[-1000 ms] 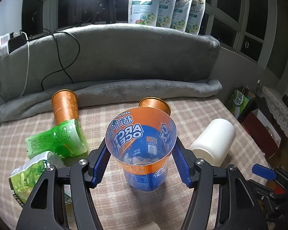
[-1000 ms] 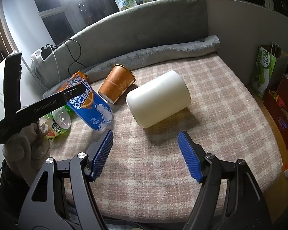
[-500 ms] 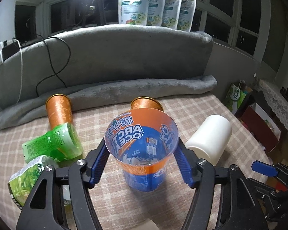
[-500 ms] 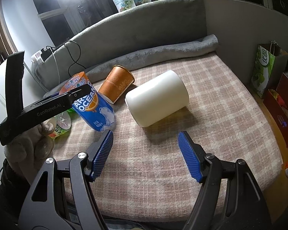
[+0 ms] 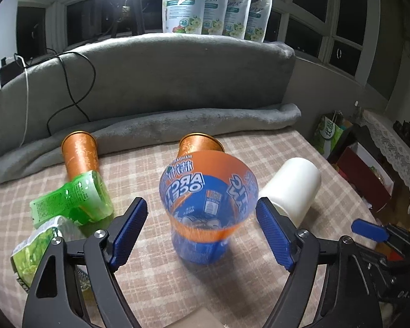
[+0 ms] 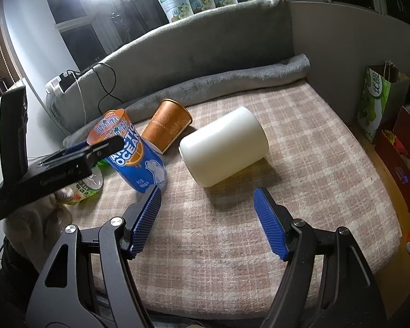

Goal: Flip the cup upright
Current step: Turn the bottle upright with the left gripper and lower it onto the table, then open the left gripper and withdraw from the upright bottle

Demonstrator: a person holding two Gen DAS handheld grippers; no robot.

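Landmark: blue-orange cup (image 5: 206, 213).

- Left of cup: green bottles (image 5: 73, 205) lying flat, orange paper cup (image 5: 80, 155) on side.
- Cup itself: stands mouth up on checked cloth (image 5: 259, 287); flip looks done. Your left gripper (image 5: 201, 231) fingers apart, flanking cup, no contact.
- Right of cup: white cup (image 6: 224, 150) lying on side, likely next. Your right gripper (image 6: 207, 220) fingers apart, empty, near it.

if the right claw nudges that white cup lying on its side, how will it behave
The white cup lies on its side on the checked cloth, so it would likely roll. It looks smooth and cylindrical, so the pads might slip. The soft cloth may slow it.
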